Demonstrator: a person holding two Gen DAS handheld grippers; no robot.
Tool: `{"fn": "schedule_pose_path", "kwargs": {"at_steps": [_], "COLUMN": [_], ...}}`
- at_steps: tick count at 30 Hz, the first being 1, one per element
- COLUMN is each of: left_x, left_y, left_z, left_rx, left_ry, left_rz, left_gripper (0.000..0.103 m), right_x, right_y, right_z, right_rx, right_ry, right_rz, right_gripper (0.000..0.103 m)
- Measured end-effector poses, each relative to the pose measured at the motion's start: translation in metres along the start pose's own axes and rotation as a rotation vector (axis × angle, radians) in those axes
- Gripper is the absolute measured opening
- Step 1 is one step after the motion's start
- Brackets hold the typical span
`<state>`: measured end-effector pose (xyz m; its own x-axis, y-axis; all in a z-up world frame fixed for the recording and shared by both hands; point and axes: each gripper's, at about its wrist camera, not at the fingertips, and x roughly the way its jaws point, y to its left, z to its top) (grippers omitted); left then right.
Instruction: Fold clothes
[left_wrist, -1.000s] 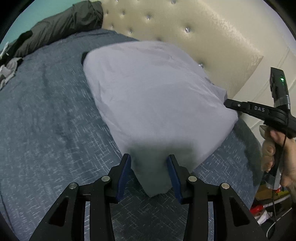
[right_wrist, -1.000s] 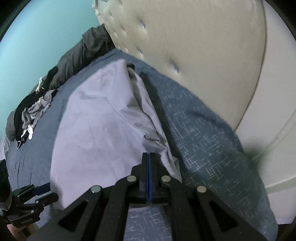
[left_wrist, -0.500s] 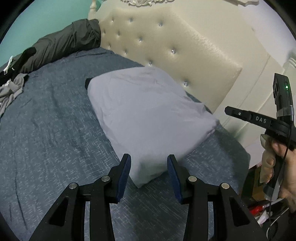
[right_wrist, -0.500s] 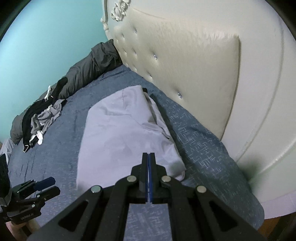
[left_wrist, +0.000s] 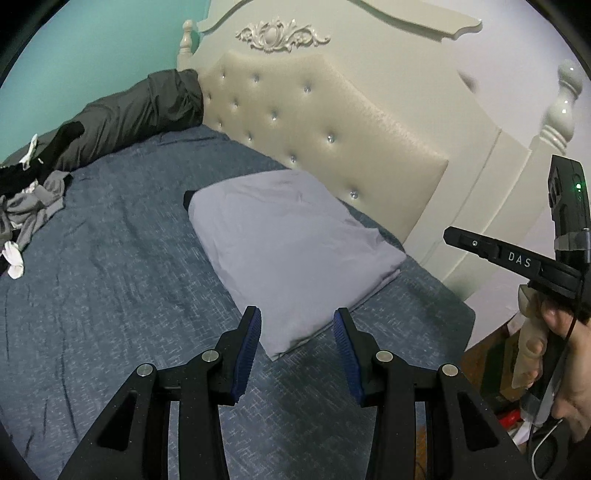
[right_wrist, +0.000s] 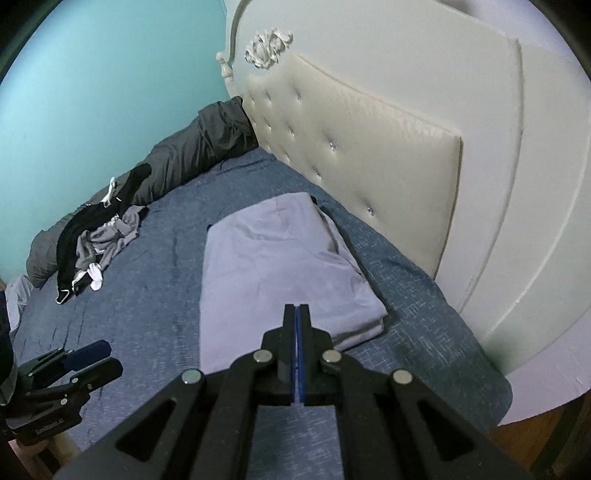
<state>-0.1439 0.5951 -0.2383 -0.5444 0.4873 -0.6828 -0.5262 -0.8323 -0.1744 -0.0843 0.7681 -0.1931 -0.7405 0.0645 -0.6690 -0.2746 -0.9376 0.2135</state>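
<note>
Lying below both grippers, folded lavender garment (left_wrist: 291, 254); left gripper (left_wrist: 297, 325) apart w/ nothing, right gripper (right_wrist: 297, 317) closed empty.

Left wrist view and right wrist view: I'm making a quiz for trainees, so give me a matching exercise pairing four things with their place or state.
Column one:
1. lavender garment
2. left gripper
3. right gripper
4. loose clothes pile

Column two:
A. jaws shut, holding nothing
B. folded, lying on the blue bedspread near the headboard
C. heaped at the bed's far side by the teal wall
D. jaws apart, holding nothing

Pairs: 1-B, 2-D, 3-A, 4-C
</note>
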Motion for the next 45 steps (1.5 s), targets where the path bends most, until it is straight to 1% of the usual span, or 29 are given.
{"fn": "schedule_pose_path", "kwargs": {"at_steps": [4, 8, 14, 16, 18, 23, 29, 37, 39, 45], "left_x": [-0.02, -0.038, -0.064, -0.072, -0.081, -0.1, -0.122, -0.153, -0.16, -0.179], "left_y": [-0.005, -0.009, -0.017, -0.019, -0.02, -0.02, -0.021, -0.019, -0.018, -0.019], "left_z": [0.0, -0.003, -0.008, -0.011, -0.013, -0.021, -0.028, -0.036, -0.038, -0.045], "left_rx": [0.009, 0.011, 0.008, 0.006, 0.003, 0.003, 0.015, 0.019, 0.017, 0.025], "left_ry": [-0.016, -0.033, -0.054, -0.062, -0.07, -0.084, -0.1, -0.132, -0.139, -0.166], "left_rz": [0.007, 0.016, 0.017, 0.014, 0.013, 0.022, 0.033, 0.043, 0.043, 0.044], "left_gripper": [0.045, 0.053, 0.055, 0.057, 0.062, 0.067, 0.074, 0.08, 0.083, 0.084], "right_x": [-0.021, -0.04, -0.07, -0.08, -0.088, -0.11, -0.131, -0.158, -0.163, -0.179], "right_y": [0.012, 0.025, 0.04, 0.046, 0.051, 0.065, 0.078, 0.098, 0.102, 0.11], "right_z": [-0.004, -0.008, -0.018, -0.023, -0.028, -0.042, -0.055, -0.069, -0.072, -0.082], "right_rx": [0.008, 0.0, 0.0, -0.015, -0.025, -0.037, -0.008, -0.017, -0.017, -0.019], "right_ry": [-0.018, -0.032, -0.048, -0.055, -0.058, -0.071, -0.085, -0.104, -0.108, -0.112], "right_rz": [0.002, -0.005, -0.004, -0.014, -0.016, -0.007, 0.006, -0.008, -0.01, -0.021], "right_gripper": [0.0, 0.0, 0.0, 0.0, 0.0, 0.0, 0.0, 0.001, 0.001, 0.003]}}
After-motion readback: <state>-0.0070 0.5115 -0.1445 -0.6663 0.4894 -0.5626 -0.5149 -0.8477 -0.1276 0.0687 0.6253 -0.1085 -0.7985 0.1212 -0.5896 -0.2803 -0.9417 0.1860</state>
